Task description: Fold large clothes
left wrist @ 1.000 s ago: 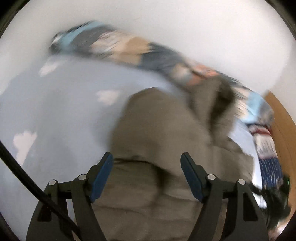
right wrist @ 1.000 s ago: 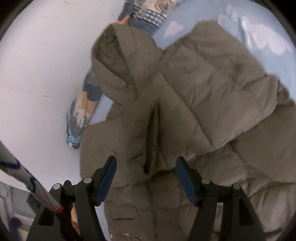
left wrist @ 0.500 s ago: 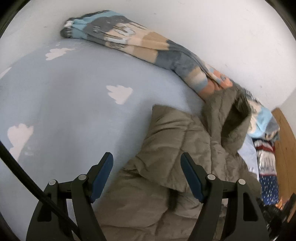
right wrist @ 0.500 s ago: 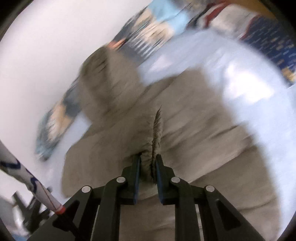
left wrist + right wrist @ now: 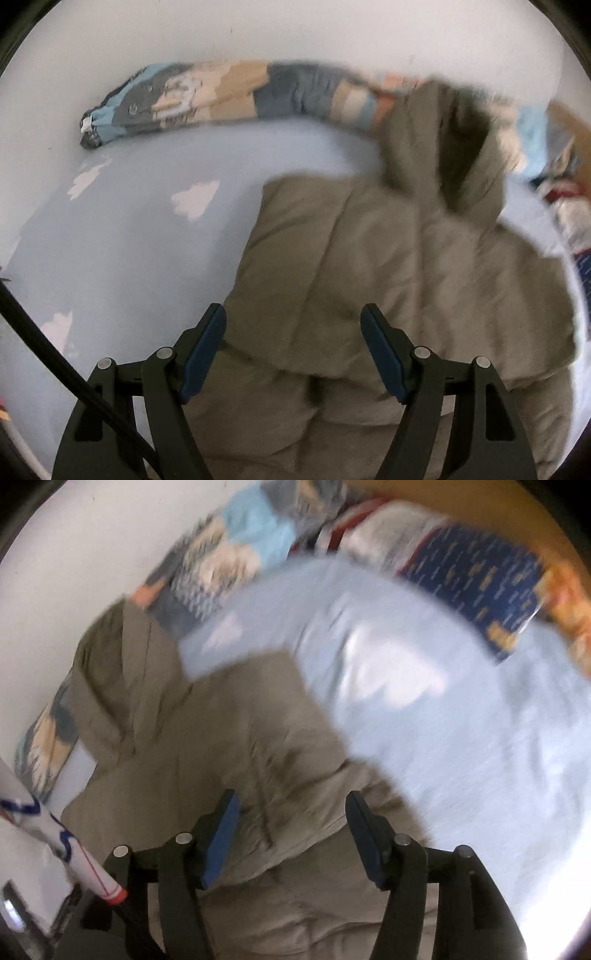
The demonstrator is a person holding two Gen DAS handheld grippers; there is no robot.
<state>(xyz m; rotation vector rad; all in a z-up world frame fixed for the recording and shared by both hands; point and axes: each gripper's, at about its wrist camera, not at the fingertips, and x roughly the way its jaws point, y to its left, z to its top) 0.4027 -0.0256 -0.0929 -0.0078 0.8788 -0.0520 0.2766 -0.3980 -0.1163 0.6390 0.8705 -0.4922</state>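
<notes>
Both grippers hang over the jacket with nothing pinched: the right gripper (image 5: 291, 830) has just been opening, its blue pads spread apart above the rumpled fabric, and the left gripper (image 5: 293, 350) stands wide as well, clear of the cloth. Below them lies the olive-grey quilted jacket (image 5: 369, 277), partly folded over itself on the bed, its hood (image 5: 450, 147) propped up at the far edge against the white wall (image 5: 295, 33). Around it spreads a pale blue sheet with white clouds (image 5: 129, 240). Along the wall at the far side runs a rolled patchwork blanket (image 5: 207, 96). Further right, by a wooden board, sits a dark blue patterned cloth (image 5: 476, 579), blurred.
</notes>
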